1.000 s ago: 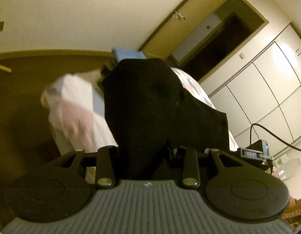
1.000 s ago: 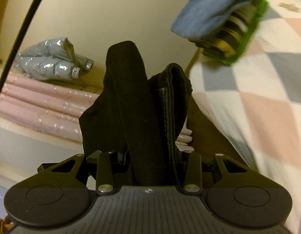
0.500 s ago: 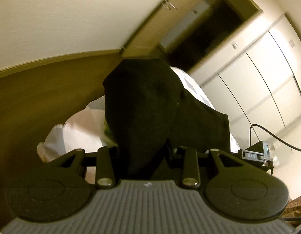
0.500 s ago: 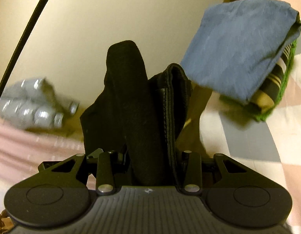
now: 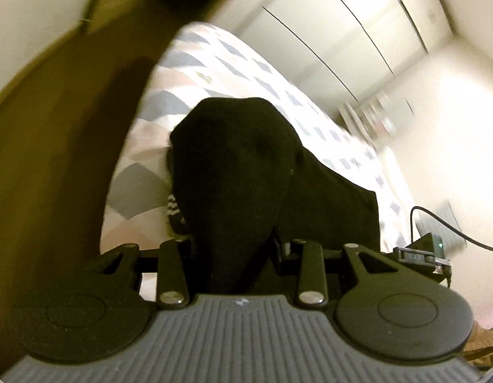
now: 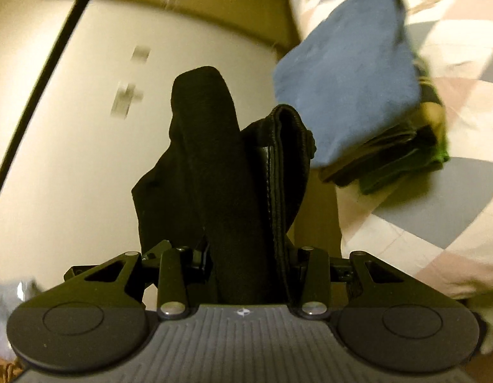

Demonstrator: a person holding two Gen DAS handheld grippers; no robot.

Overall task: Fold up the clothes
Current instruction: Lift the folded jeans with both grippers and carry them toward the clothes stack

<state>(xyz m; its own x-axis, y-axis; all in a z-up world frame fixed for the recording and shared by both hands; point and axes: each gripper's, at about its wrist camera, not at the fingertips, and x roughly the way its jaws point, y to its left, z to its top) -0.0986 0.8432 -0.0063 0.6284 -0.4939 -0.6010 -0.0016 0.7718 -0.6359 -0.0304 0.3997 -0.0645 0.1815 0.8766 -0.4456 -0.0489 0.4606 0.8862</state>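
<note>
Both grippers, left (image 5: 237, 245) and right (image 6: 243, 252), have fingers clamped on the soft black fabric garment (image 5: 246, 172), bunched upright above the checked quilted bed (image 5: 214, 63); a ribbed hem shows.

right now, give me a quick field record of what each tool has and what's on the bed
left tool: shut on black cloth
right tool: shut on black cloth
bed: checked quilt
pile: folded clothes, blue piece on top
pile place: on the bed, right of the right tool
image: motion blur in both views
</note>
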